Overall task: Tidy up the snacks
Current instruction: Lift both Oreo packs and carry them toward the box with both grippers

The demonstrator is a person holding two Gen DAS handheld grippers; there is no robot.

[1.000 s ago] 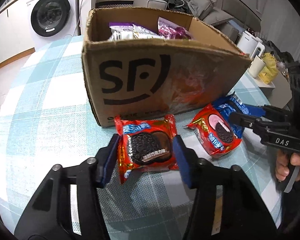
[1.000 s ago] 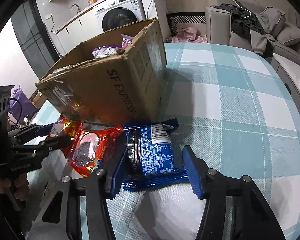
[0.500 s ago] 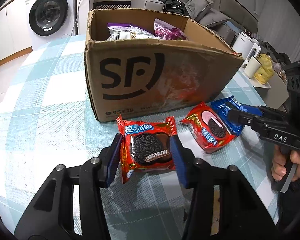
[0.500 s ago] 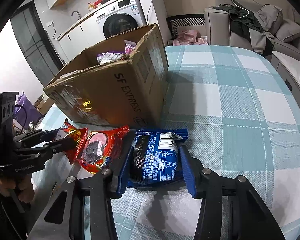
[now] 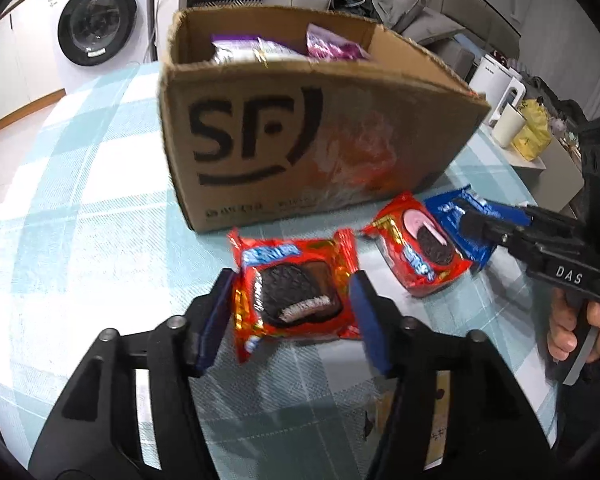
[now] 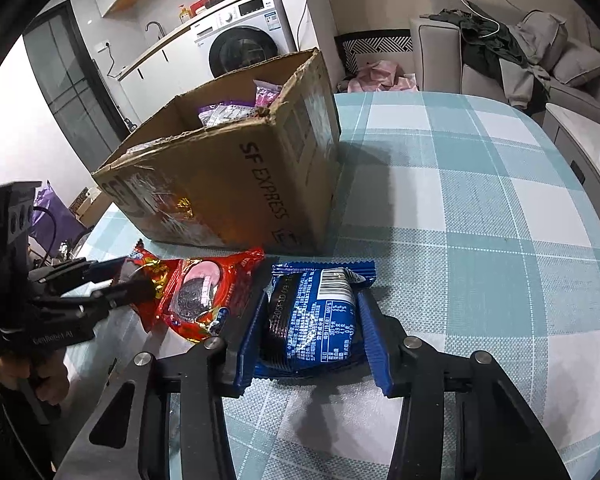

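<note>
Snacks: red pack (image 5: 296, 292) clamped in left gripper (image 5: 292, 300) | blue pack (image 6: 316, 316) clamped in right gripper (image 6: 312, 320) | both near worktop (image 6: 480, 208), likely bound for box (image 5: 300, 120) | third pack (image 5: 418, 252) lay between.

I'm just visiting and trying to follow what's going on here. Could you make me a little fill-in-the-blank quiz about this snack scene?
1. The left gripper is shut on a ____ Oreo pack.
2. The right gripper is shut on a ____ Oreo pack.
3. The purple snack bags sit inside the ____ marked SF.
4. Between the two held packs, a second red Oreo pack lies on the checked ____.

Missing words: red; blue; cardboard box; tablecloth
</note>
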